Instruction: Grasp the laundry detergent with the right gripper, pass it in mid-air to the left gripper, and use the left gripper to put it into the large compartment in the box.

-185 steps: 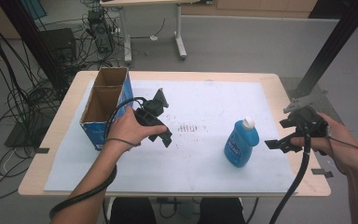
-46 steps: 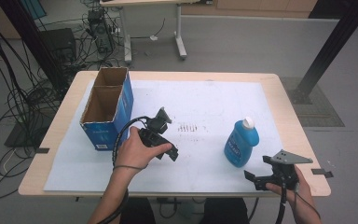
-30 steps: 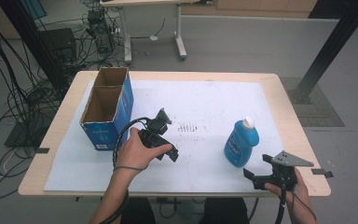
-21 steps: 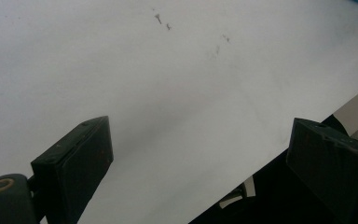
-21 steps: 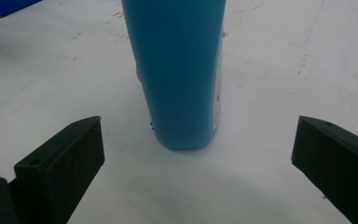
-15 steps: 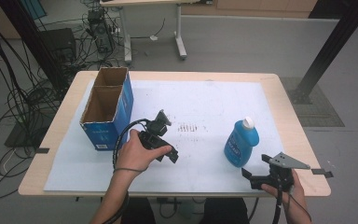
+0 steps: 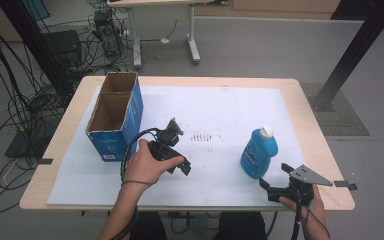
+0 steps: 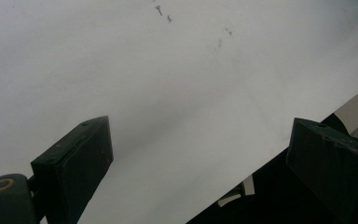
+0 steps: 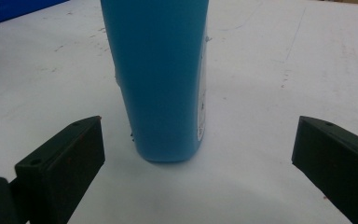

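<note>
Noted, largest first: wooden table (image 7: 314, 116) bearing a white sheet (image 7: 230, 115) across most of its top. At the sheet's far left, an open blue cardboard box (image 7: 114, 116), two compartments, long side running away from the person. Right of centre, standing upright on the sheet, a blue bottle (image 7: 258, 153) with white cap (image 7: 265, 131); long axis vertical, cap pointing up, base flat on the sheet. Right gripper (image 7: 275, 186) at the near table edge, just short of the bottle, aimed at it, jaws spread wide, nothing between them. Left gripper (image 7: 180, 150) near the sheet's middle beside the box, jaws likewise wide apart, empty, over bare sheet.
</note>
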Action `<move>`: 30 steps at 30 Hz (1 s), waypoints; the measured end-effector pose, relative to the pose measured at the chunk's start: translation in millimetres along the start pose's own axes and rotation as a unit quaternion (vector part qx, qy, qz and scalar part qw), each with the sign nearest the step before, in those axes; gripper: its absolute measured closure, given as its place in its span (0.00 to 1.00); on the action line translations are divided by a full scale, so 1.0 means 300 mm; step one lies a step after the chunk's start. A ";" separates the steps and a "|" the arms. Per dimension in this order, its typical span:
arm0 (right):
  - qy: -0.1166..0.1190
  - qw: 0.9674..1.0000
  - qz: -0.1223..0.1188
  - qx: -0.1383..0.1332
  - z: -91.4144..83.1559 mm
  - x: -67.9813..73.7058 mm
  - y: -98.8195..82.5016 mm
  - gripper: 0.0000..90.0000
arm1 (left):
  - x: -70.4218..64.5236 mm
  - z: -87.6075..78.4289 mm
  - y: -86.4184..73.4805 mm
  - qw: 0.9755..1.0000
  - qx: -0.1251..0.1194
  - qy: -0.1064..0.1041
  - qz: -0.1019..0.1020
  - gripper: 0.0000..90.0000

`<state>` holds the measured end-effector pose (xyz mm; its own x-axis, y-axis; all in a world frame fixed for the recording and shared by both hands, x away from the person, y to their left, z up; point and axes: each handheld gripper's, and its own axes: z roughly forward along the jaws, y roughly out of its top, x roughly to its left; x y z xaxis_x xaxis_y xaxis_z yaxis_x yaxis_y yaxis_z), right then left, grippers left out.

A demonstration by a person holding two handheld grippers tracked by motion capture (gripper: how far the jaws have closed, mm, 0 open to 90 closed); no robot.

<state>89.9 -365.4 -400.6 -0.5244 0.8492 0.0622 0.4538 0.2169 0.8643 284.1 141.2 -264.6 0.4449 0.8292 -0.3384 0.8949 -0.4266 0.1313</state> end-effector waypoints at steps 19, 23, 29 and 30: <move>0.004 1.000 -0.008 -0.024 0.003 0.004 -0.017 0.02 | -0.002 0.004 0.000 1.000 0.002 0.002 -0.002 0.08; 0.007 1.000 -0.008 -0.029 0.009 0.004 -0.018 0.02 | 0.001 0.006 -0.001 1.000 0.003 0.003 -0.002 0.08; 0.012 0.999 -0.012 -0.037 0.024 0.007 -0.019 0.02 | 0.005 0.007 -0.002 1.000 0.004 0.003 -0.003 0.08; 0.013 0.999 -0.012 -0.039 0.026 0.006 -0.019 0.02 | 0.005 0.007 -0.003 1.000 0.004 0.002 -0.005 0.08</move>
<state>91.9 -361.3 -409.4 -0.5534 0.8313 0.0526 0.3837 0.1983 0.9019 284.0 142.0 -267.3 0.4357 0.8352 -0.3355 0.8991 -0.4208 0.1203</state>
